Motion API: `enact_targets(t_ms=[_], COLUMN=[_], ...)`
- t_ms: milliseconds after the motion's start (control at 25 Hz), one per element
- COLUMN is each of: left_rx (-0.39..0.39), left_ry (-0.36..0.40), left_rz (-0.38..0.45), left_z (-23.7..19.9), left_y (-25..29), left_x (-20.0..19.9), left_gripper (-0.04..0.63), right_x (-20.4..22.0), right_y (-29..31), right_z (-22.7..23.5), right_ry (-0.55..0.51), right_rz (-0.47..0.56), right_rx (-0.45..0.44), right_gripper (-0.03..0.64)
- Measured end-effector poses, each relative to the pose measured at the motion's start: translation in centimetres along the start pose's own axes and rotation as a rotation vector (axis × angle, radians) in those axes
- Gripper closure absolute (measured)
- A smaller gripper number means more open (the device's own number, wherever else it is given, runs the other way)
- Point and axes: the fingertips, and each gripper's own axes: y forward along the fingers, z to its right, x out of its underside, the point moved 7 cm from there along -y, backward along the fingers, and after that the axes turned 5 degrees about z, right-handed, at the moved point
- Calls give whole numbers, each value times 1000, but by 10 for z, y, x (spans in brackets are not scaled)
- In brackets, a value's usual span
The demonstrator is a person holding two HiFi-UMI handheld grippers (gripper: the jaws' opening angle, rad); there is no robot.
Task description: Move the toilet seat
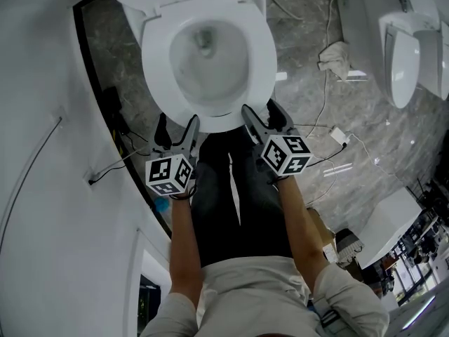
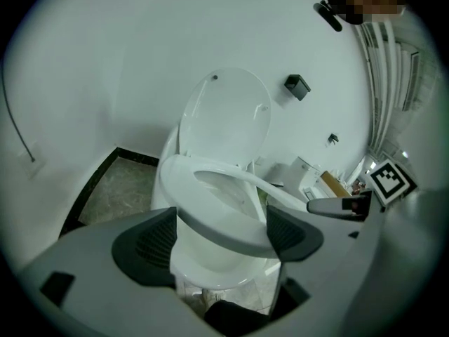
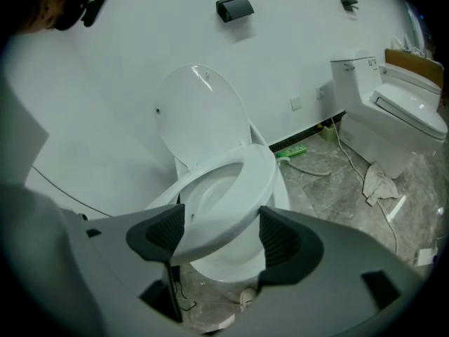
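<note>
Seat (image 1: 210,120) looks tipped up a bit off the bowl (image 3: 224,258), front rim sitting between the pads of both claws. Left claw (image 2: 221,236) and right claw (image 3: 217,234) are both spread wide, so nothing seems properly clamped, more propped than pinched. My worry: smooth plastic slides off a pad and the seat slams down on the bowl, or one claw lifts faster and twists the hinge. Push too hard and it smacks the raised lid (image 3: 200,111). Around: cables (image 1: 326,111) and a rag (image 1: 335,56) on the floor, another toilet (image 3: 400,118) to the right, wall close on the left.
</note>
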Motion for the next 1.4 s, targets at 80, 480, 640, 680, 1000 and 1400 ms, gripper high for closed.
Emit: enact_targets(t_ms=[80,480,640,680,1000,1400], left_rx=[13,82,102,106,71,65], left_ry=[35,274,385,416,587,584], left_rz=[1,4,-14,-22,-18,0], left_z=[6,36,47,50,64,74], left_y=[-6,-31,-34,-33,-35,-31], left_x=[-3,-18,-20,-19,-25,-32], left_gripper=[192,192,192,192,193,193], right_x=[-4,-16,-23,-25,-33,-43], right_y=[-2,-7,-10,-11,-14,-18], right_z=[0,-5,-7,-8,-10,-13], right_ry=[5,29,45,46,67,67], right_rz=[6,39,56,61,69,86], right_rx=[-1,-14,-22,-25,-44,-80], right_gripper=[265,270,272,273,278,288])
